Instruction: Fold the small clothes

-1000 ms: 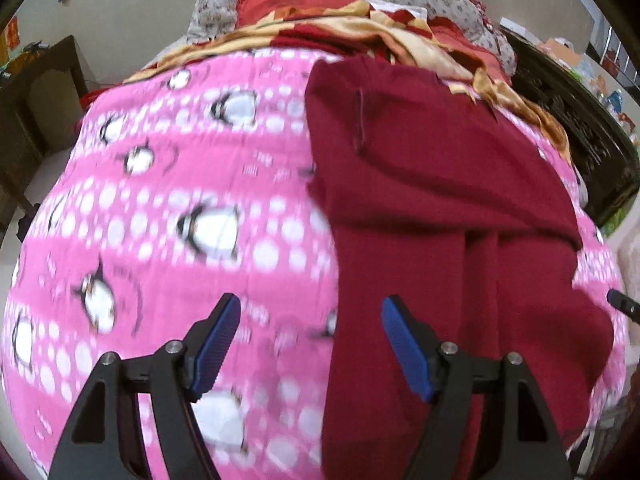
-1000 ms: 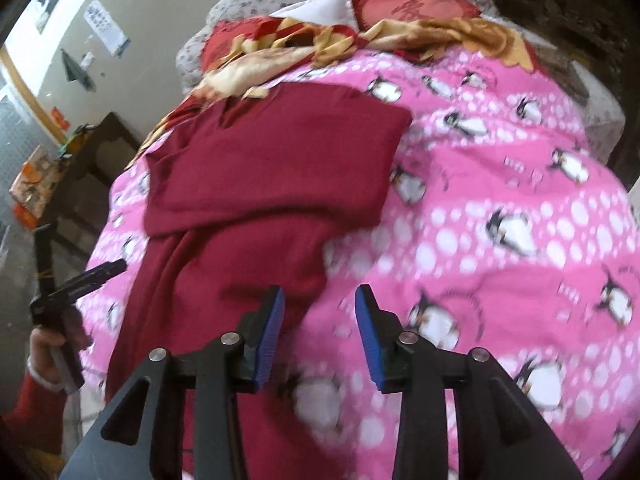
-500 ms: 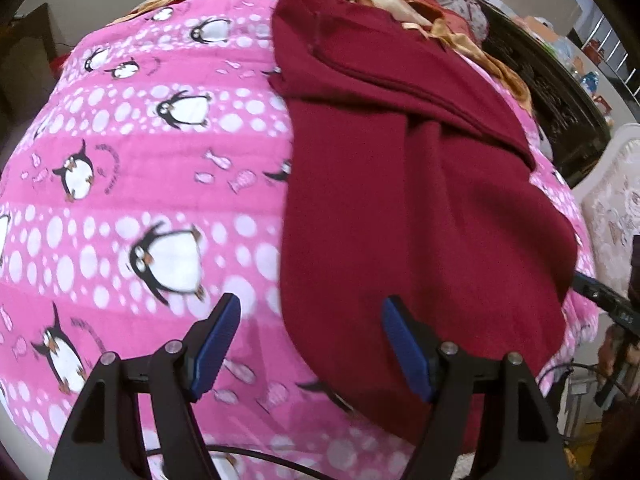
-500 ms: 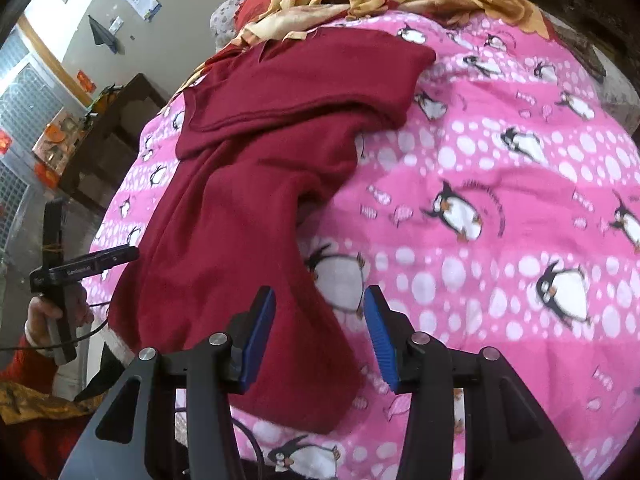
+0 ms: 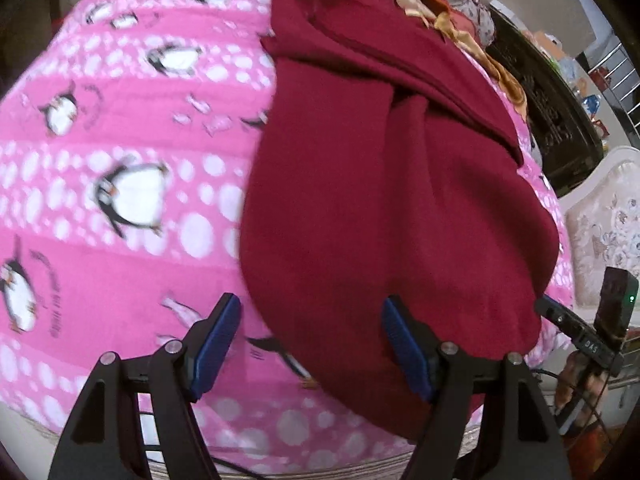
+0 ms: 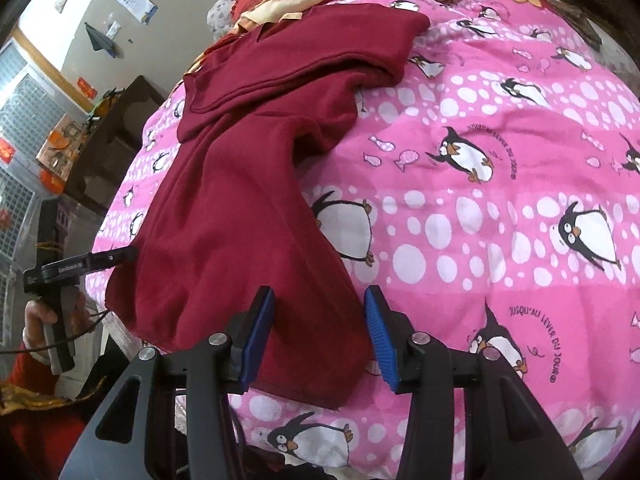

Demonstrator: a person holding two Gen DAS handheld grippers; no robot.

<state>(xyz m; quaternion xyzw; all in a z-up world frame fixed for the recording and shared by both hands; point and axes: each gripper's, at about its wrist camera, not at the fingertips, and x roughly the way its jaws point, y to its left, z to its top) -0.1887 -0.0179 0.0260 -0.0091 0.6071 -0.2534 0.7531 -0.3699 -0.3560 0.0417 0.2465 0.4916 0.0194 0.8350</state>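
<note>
a dark red garment (image 5: 384, 184) lies spread on a pink penguin-print blanket (image 5: 120, 140) over a bed, its near hem reaching between both sets of jaws. the left gripper (image 5: 312, 344) hovers with jaws spread wide, gripping nothing. the right gripper (image 6: 318, 332) has just been opening its jaws, now apart above the hem's corner, the pads not pressing the cloth.

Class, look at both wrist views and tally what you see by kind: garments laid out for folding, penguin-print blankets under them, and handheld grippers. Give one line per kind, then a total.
Dark red garment: 1
Pink penguin blanket: 1
Handheld grippers: 2, the left gripper and the right gripper, both with open jaws
Total: 4
</note>
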